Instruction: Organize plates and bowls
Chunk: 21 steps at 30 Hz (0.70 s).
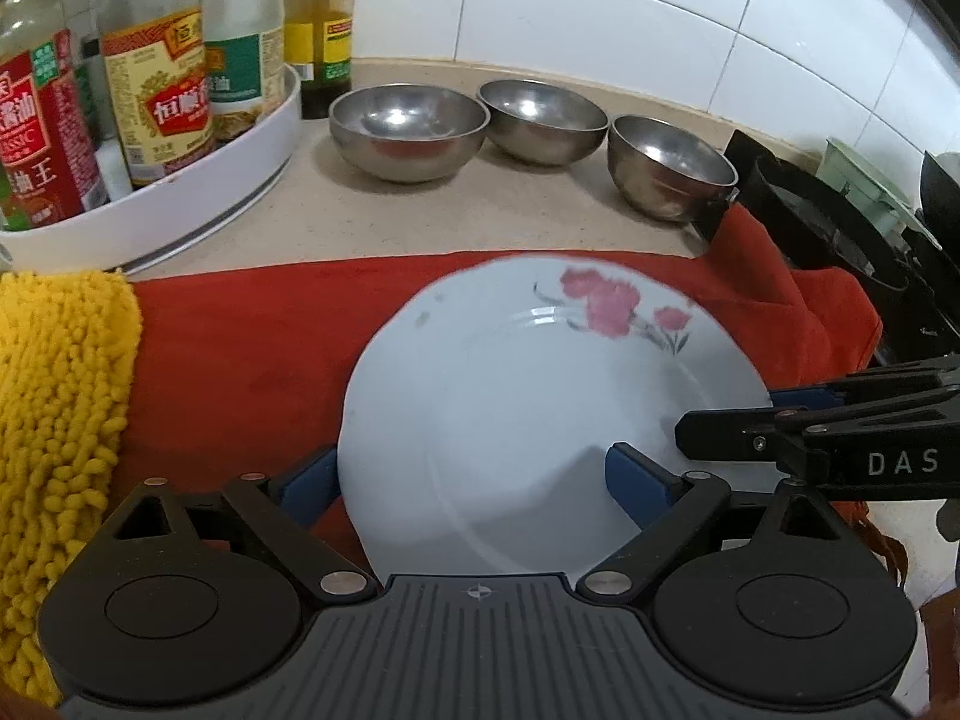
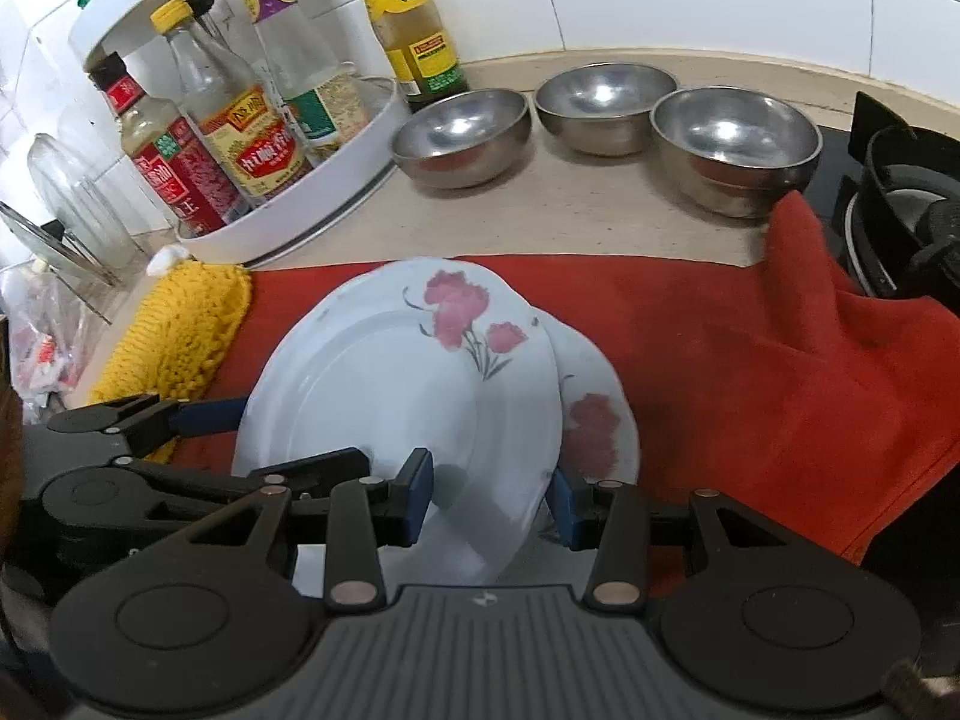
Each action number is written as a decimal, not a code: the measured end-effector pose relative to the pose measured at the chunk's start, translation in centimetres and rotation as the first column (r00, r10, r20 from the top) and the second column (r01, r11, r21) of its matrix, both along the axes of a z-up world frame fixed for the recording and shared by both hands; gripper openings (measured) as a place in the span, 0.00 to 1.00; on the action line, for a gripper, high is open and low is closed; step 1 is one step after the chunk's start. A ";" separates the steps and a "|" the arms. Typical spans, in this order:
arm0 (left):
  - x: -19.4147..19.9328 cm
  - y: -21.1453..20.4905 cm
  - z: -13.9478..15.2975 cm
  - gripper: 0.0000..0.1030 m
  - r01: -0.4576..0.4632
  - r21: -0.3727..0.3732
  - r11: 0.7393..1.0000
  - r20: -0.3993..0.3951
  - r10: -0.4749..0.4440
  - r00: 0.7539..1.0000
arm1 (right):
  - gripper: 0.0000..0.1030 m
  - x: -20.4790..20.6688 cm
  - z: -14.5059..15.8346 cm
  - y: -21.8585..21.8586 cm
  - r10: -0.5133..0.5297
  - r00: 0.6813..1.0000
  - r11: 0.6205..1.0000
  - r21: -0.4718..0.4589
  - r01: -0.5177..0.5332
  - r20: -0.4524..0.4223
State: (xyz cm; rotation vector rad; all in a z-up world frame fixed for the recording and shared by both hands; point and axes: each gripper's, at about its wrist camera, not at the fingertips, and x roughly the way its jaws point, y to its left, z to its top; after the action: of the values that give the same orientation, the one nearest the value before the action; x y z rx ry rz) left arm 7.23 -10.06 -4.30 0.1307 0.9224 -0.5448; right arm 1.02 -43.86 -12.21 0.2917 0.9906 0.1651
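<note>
on the bench (image 1: 540, 204), going left to right in the left wrist view: a yellow mat (image 1: 54, 420) at nine o'clock, a white turntable (image 1: 198, 180) of sauce bottles (image 1: 159, 90) at eleven, then three steel bowls (image 1: 408, 129) in a row from twelve to two, all apart from each other, and a stove (image 1: 840, 222) at three. a red cloth (image 1: 240, 360) covers the near bench. the plate (image 1: 540, 414) with pink flowers sits over the cloth at centre. the left claw (image 1: 474, 480) is spread wide; its left finger lies just outside the plate's rim and its right finger over the plate's face, so it looks released rather than gripping. the right claw (image 2: 492, 495) is clenched on the plate's near right rim (image 2: 528, 516), one blue pad above the face and one beneath. in the right wrist view a second plate (image 2: 600, 420) with the same flowers lies partly under the first, at its three o'clock edge, on the cloth.
</note>
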 end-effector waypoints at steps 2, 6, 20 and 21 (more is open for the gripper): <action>0.0 -0.4 -0.1 0.93 0.008 0.014 1.000 0.007 -0.009 1.000 | 0.38 0.0 -0.1 -0.3 0.003 1.000 1.000 -0.005 -0.003 -0.002; 0.1 -0.7 0.3 0.93 0.019 0.010 1.000 0.009 -0.019 1.000 | 0.38 -0.5 1.0 -0.7 0.001 0.998 0.994 -0.109 0.006 0.069; 0.9 -2.5 4.1 0.95 -0.010 -0.011 1.000 0.138 0.011 0.990 | 0.39 1.5 3.6 -2.3 -0.025 0.986 0.958 -0.279 0.071 0.163; 1.0 -2.6 4.2 0.95 -0.011 -0.010 1.000 0.143 0.013 0.990 | 0.39 1.6 3.7 -2.4 -0.024 0.985 0.957 -0.281 0.072 0.169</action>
State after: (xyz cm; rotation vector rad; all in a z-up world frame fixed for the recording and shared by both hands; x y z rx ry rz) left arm 8.23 -12.70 -0.08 0.1540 0.7809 -0.5216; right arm 2.67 -46.26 -8.53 0.0354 0.8301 -0.0006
